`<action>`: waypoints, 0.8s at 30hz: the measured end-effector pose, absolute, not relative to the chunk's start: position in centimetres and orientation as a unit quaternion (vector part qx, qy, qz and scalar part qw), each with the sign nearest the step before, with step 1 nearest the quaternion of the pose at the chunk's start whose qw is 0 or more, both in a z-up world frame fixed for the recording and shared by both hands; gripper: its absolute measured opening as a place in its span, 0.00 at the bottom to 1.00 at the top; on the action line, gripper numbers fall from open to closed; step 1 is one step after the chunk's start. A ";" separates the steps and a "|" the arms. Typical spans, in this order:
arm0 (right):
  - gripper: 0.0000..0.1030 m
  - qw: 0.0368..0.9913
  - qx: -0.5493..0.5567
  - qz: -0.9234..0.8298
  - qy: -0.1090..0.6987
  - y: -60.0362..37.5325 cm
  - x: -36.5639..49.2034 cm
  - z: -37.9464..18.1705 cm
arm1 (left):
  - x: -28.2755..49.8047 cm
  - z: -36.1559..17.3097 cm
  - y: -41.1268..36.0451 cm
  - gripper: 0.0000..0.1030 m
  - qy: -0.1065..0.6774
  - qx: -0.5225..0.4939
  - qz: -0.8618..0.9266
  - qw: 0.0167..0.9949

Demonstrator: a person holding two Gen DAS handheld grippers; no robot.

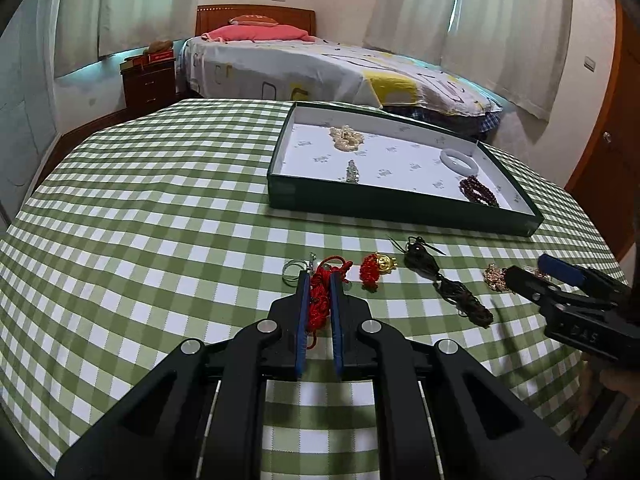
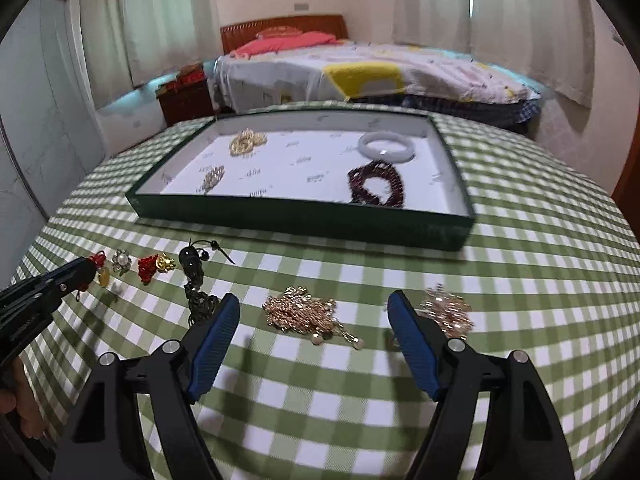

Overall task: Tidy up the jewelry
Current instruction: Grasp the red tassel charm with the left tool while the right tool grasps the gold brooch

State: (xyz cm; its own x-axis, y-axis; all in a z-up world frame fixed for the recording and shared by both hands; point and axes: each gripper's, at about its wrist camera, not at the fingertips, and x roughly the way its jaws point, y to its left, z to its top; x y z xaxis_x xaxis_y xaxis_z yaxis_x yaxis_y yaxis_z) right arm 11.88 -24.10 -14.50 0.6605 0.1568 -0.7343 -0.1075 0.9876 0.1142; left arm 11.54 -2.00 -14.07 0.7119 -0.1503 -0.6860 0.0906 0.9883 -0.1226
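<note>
The left gripper [image 1: 319, 280] is closed narrowly on the red cord [image 1: 320, 300], judged light, limp and snag-prone. The right gripper [image 2: 314, 312] is held wide over the gold chain [image 2: 308, 314]; its bunched middle is judged the best hold.

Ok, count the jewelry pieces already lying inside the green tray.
4 in the green tray: gold chain bundle far left, small silver brooch near left, white jade bangle far right, dark red bead bracelet near right.

The cloth [image 2: 520, 280] has green and white checks. On it sits a dark green tray [image 2: 304, 220], white inside. In the tray lie a white bangle [image 2: 386, 146] and dark red beads [image 2: 378, 186]. Near the tray, a red cord [image 1: 320, 300].
</note>
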 end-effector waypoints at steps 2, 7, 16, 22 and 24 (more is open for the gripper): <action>0.70 0.908 0.031 0.071 0.413 -24.1 12.5 -14.7 | 11.6 -14.1 -1.9 0.10 0.375 -0.041 -0.064 0.924; 0.70 0.899 0.025 0.069 0.432 -23.9 13.3 -15.3 | 11.6 -14.1 -1.7 0.10 0.375 -0.041 -0.063 0.924; 0.39 0.895 0.008 0.067 0.442 -23.8 12.8 -15.5 | 11.7 -14.4 -1.7 0.10 0.379 -0.042 -0.063 0.922; 0.18 0.894 0.020 0.090 0.439 -23.6 11.9 -15.4 | 11.6 -14.4 -1.8 0.10 0.378 -0.041 -0.064 0.923; 0.18 0.894 0.028 0.092 0.438 -23.8 11.7 -15.4 | 11.6 -14.4 -1.9 0.10 0.377 -0.040 -0.065 0.923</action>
State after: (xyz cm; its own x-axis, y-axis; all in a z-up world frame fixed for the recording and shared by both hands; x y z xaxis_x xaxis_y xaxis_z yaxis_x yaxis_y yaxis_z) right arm 11.67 -23.84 -15.39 0.5992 0.1890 -0.7780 -0.1393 0.9815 0.1311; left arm 11.57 -1.94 -14.40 0.7073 -0.1501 -0.6908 0.0900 0.9884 -0.1226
